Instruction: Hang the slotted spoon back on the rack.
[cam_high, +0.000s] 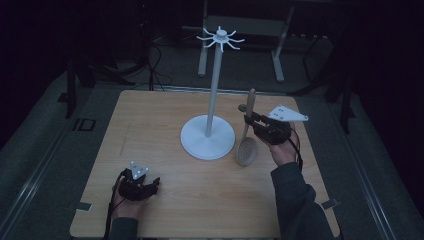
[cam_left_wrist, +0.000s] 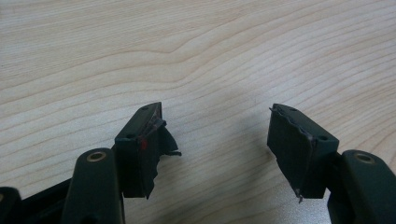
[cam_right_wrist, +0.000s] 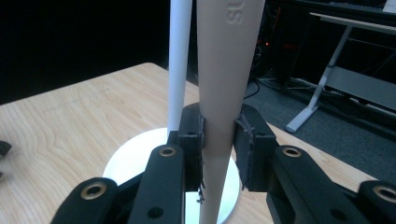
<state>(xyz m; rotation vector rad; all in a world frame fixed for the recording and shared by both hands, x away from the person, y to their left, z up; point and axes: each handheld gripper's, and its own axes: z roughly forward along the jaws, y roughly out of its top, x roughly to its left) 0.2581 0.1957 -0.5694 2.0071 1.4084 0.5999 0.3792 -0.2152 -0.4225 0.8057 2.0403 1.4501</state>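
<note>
Overhead, the table (cam_high: 165, 200) carries a white stand (cam_high: 209, 131) with hooks at its top, and just right of its base the right gripper (cam_high: 248, 120) pinches the handle of a wooden spoon (cam_high: 247, 150), bowl low. Its own view cuts off bowl and hooks but shows raised letters, partly cropped, on the handle. Near the front left, the left gripper (cam_left_wrist: 217, 135) hovers with jaws spread over bare wood.

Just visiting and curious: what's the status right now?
Right gripper shut on wooden spoon, beside white stand. Left gripper open, empty, low over table. Nothing between spoon and stand.
</note>
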